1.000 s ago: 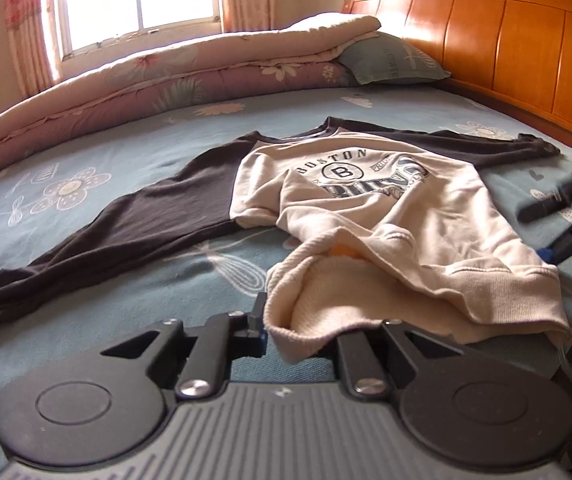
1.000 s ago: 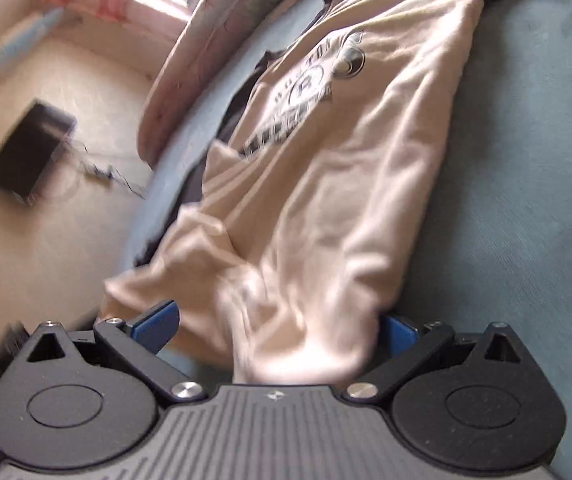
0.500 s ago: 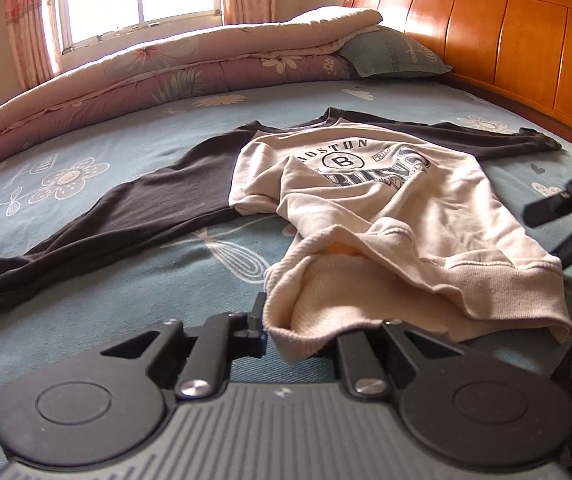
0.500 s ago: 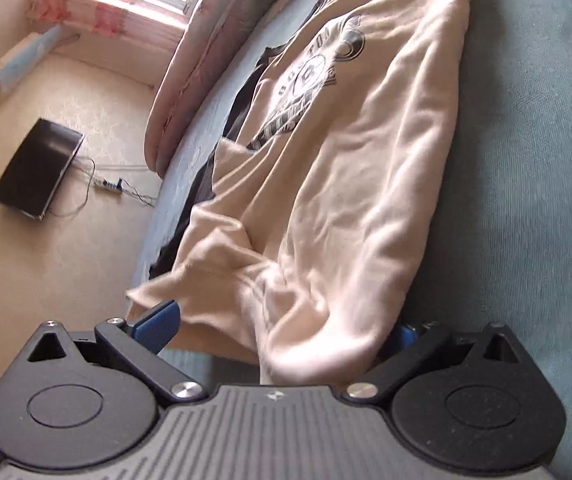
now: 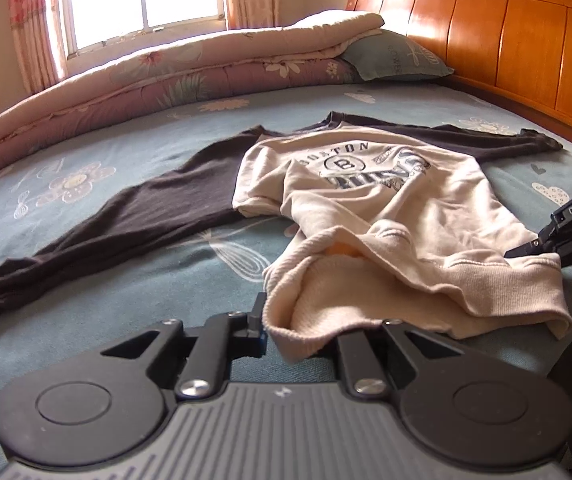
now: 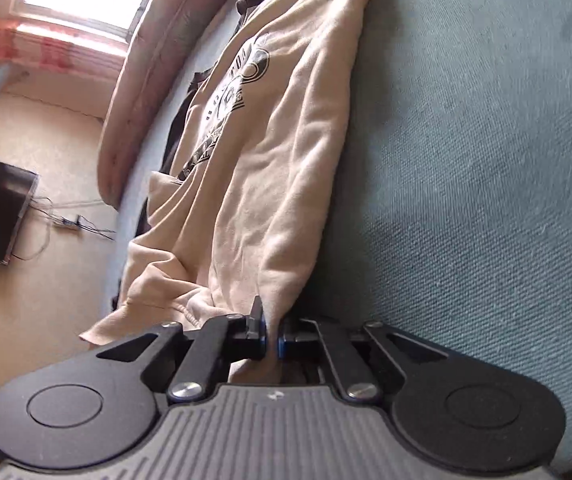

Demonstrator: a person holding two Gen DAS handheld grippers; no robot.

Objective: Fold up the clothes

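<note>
Bed (image 5: 125,152) in blue flowered sheet is filling the ground ahead of both pairs of fingers. Wooden headboard (image 5: 518,40) is standing far beyond the left fingers, off to their right; rolled quilt (image 5: 205,68) and pillow (image 5: 398,60) are lying far ahead of them, under the window (image 5: 137,0).

Sweatshirt (image 5: 386,200), cream body with dark sleeves, is lying flat on the sheet, stretching away from both grippers, hem end nearest the fingers, printed chest further out. One dark sleeve is trailing away to the left of the left fingers.

Left gripper (image 5: 298,332) is pinching the ribbed hem at its near left corner, jaws nearly closed on the bunched fabric.

Right gripper (image 6: 273,340) is clamping the hem's other corner, a thin fold of cream cloth squeezed between the blue pads (image 6: 261,340). From the left camera it is showing at the right edge, tips on the hem.
</note>
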